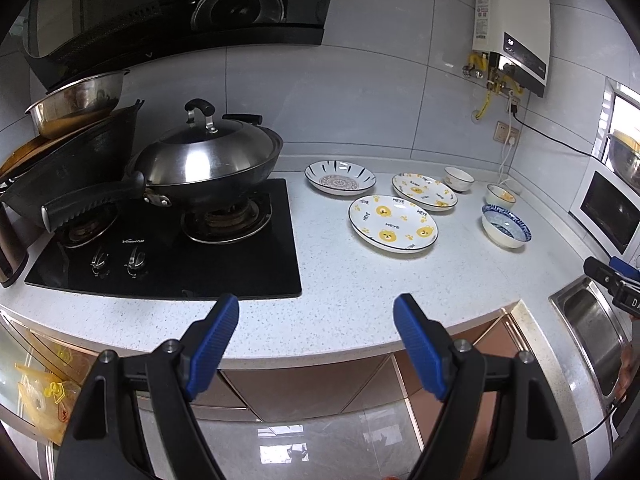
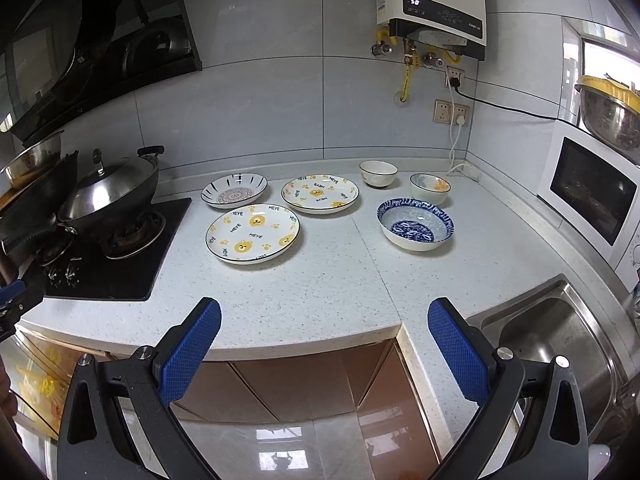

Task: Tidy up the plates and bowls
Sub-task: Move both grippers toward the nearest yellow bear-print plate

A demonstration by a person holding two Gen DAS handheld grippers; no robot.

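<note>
Right wrist view shows the right gripper released, jaws spread wide and holding nothing, hanging off the front edge of the countertop; every dish lies ahead of it, none touching another; the near bear plate sits ahead and a little left of the left finger, the blue-patterned bowl ahead and slightly right, roughly in line with the right finger, and beyond them the far bear plate, the striped plate, the white bowl and the flower bowl stand nearer the wall; in the left wrist view the left gripper is likewise released and empty, with the near bear plate ahead and to its right and the blue-patterned bowl farther right still, while the stove and lidded wok lie ahead to its left; so, as a judgement, the bowls fall to the right gripper, which is the nearer to them, and the plates lie between the two, reachable by either; the dishes being round, no long axis matters, only which rim faces the tongs.
</note>
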